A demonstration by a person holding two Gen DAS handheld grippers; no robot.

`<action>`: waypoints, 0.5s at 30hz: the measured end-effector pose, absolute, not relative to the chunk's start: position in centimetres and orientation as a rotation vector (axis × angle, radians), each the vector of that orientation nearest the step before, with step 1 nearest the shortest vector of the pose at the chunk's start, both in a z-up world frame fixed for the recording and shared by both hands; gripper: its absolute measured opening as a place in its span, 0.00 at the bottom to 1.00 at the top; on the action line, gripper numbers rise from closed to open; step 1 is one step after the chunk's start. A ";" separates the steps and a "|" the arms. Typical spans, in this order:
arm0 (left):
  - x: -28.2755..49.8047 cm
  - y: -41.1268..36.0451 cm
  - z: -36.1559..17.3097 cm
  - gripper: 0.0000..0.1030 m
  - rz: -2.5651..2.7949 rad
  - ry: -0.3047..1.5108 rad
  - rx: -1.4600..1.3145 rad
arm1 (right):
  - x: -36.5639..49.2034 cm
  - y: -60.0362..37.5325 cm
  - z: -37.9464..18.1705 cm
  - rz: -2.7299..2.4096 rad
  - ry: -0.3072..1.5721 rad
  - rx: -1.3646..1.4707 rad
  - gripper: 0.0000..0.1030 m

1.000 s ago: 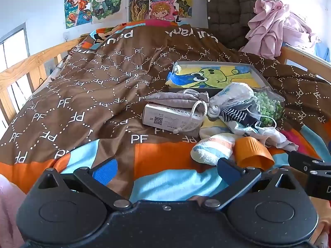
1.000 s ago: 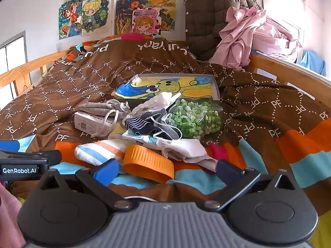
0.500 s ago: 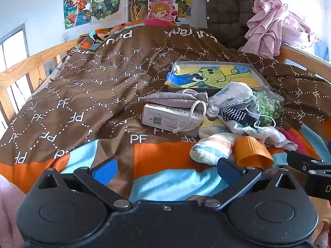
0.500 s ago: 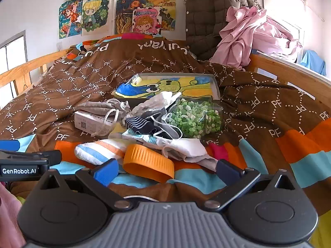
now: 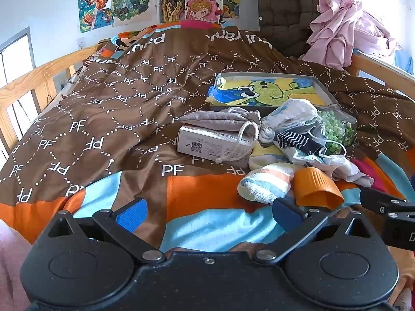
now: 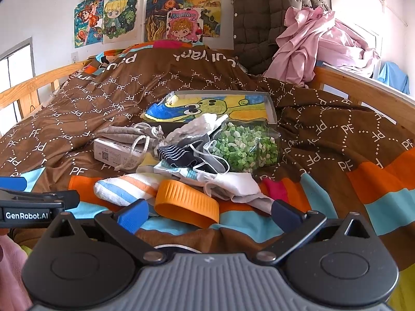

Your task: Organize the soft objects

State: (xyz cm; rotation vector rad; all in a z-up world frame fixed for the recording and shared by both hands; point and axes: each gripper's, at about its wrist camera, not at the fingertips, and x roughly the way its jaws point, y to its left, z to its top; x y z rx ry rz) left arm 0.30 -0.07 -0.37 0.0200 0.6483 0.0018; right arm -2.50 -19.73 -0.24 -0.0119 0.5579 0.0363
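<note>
Left gripper & right gripper both wide open, holding nothing, low over the quilt. Striped sock and orange lid lie nearest; grey tray sits far behind the pile.

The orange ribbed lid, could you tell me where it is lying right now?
In the right wrist view the orange ribbed lid lies on the bedspread at the pile's near edge, beside the striped sock and just ahead of the open right gripper.
</note>
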 end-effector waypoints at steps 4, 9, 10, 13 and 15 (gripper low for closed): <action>0.3 -0.1 -0.4 0.99 0.004 0.649 0.020 | -2.6 -19.7 -0.2 0.036 0.558 -0.012 1.00; 0.3 -0.1 -0.4 0.99 -0.004 0.652 0.016 | -2.5 -19.7 -0.3 0.036 0.558 -0.012 1.00; 0.3 -0.1 -0.4 0.99 -0.008 0.654 0.014 | -2.5 -19.7 -0.3 0.036 0.558 -0.012 1.00; 0.3 -0.1 -0.4 0.99 -0.014 0.661 0.013 | -2.5 -19.7 -0.3 0.036 0.558 -0.012 1.00; 0.4 -0.1 -0.4 0.99 -0.016 0.663 0.010 | -2.5 -19.8 -0.3 0.037 0.558 -0.012 1.00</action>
